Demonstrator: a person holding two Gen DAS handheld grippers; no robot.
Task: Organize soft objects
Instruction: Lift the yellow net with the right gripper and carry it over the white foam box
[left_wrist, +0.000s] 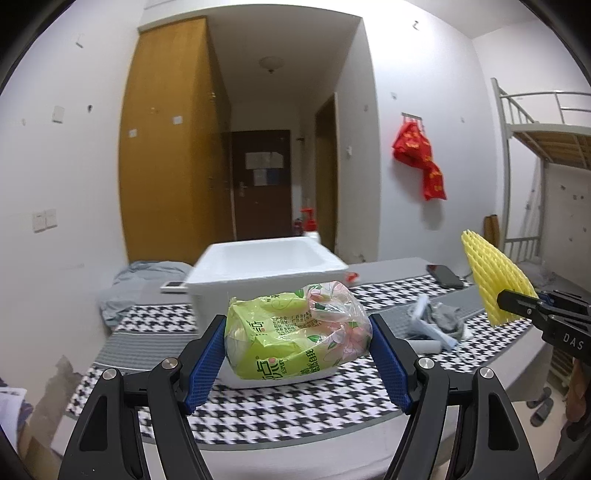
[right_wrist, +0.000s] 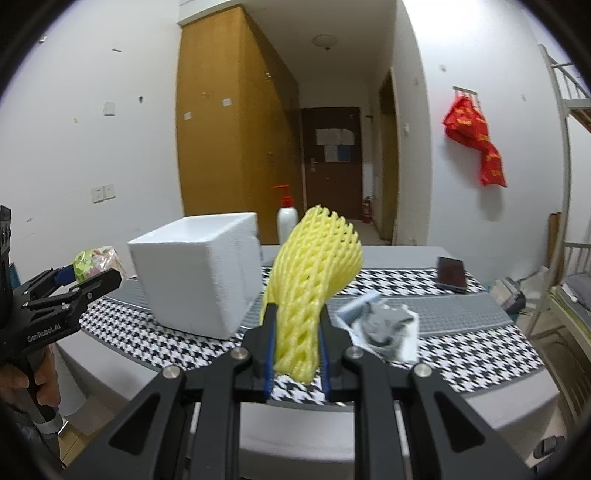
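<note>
The left gripper held a green tissue pack between its blue pads, jaws closed on the pack's two ends. The pack's long axis ran crosswise, from pad to pad, roughly level, with its crumpled clear wrapper bunched toward the upper right. It hung above the houndstooth cloth on the counter, just in front of the white foam box. In the right wrist view the same pack showed at far left, held by the left gripper beside the foam box.

Right of the box, a pile of grey cloth and white paper lay on the counter, and a dark phone rested farther back.

The right gripper had its jaws closed on the lower end of a yellow foam net sleeve. The sleeve's long axis stood nearly upright, its free end curving up and to the right, clear of the counter. From the left wrist view the sleeve rose up and to the left from the right gripper.
</note>
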